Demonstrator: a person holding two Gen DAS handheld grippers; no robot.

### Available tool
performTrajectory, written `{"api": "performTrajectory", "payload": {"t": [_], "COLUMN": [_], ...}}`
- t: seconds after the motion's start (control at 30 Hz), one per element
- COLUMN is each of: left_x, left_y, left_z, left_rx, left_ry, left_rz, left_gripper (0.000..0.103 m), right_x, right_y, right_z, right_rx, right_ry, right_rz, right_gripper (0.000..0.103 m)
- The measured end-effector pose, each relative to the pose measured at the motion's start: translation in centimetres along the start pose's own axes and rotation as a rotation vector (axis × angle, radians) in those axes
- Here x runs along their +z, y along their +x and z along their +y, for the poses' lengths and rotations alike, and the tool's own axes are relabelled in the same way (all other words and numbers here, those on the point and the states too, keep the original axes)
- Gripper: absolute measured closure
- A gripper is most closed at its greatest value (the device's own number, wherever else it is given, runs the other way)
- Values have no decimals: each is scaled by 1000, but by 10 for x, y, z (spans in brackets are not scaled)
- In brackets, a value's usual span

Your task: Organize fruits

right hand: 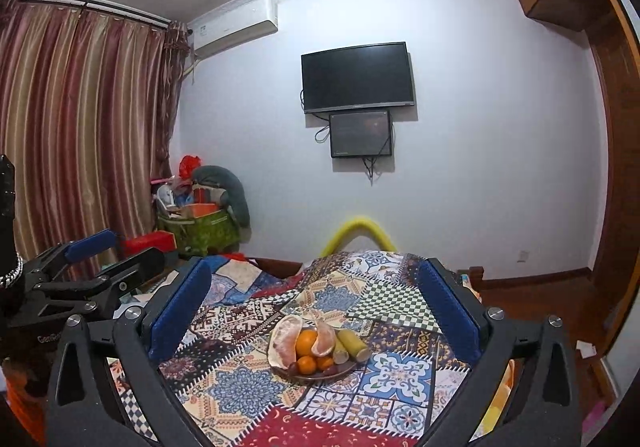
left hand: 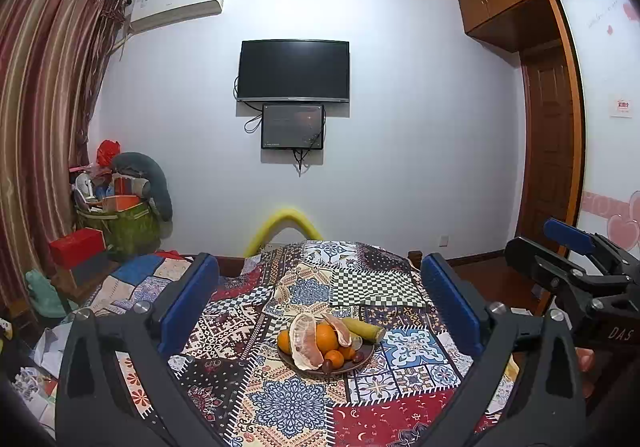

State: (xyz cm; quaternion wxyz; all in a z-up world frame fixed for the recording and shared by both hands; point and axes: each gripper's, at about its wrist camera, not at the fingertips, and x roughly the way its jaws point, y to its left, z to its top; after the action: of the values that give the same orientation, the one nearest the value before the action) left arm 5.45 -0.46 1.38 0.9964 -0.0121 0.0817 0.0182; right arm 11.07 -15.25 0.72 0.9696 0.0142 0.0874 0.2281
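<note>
A dark plate (left hand: 362, 361) (right hand: 348, 369) sits on a patchwork-covered table. It holds oranges (left hand: 326, 337) (right hand: 306, 342), peeled pomelo segments (left hand: 304, 341) (right hand: 284, 341), a yellow-green cut fruit (left hand: 364, 329) (right hand: 354, 343) and small dark red fruits (left hand: 358, 356). My left gripper (left hand: 320, 263) is open and empty, above and short of the plate. My right gripper (right hand: 314, 269) is open and empty too, held back from the plate. Each gripper shows at the edge of the other's view, the right gripper (left hand: 568, 243) and the left gripper (right hand: 92, 247).
The patchwork cloth (left hand: 292, 403) (right hand: 248, 387) covers the table. A yellow padded arch (left hand: 284, 221) (right hand: 360, 227) stands behind it. A green basket of clutter (left hand: 120, 223) (right hand: 200, 227) and a red box (left hand: 76, 247) stand at left. A wooden wardrobe (left hand: 552, 175) is at right.
</note>
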Motion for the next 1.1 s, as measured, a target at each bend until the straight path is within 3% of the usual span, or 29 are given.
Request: {"api": "performTrajectory", "payload": {"t": [1.1], "left_x": [0], "left_y": [4], "left_z": [-1], "left_rx": [-6], "left_ry": [-9], "left_rz": [9], "left_gripper": [0], "right_x": [1], "right_y": [-5], "right_z": [-3], "right_rx": [-3], "right_ry": [7], "right_rz": [5], "right_gripper": [0]}}
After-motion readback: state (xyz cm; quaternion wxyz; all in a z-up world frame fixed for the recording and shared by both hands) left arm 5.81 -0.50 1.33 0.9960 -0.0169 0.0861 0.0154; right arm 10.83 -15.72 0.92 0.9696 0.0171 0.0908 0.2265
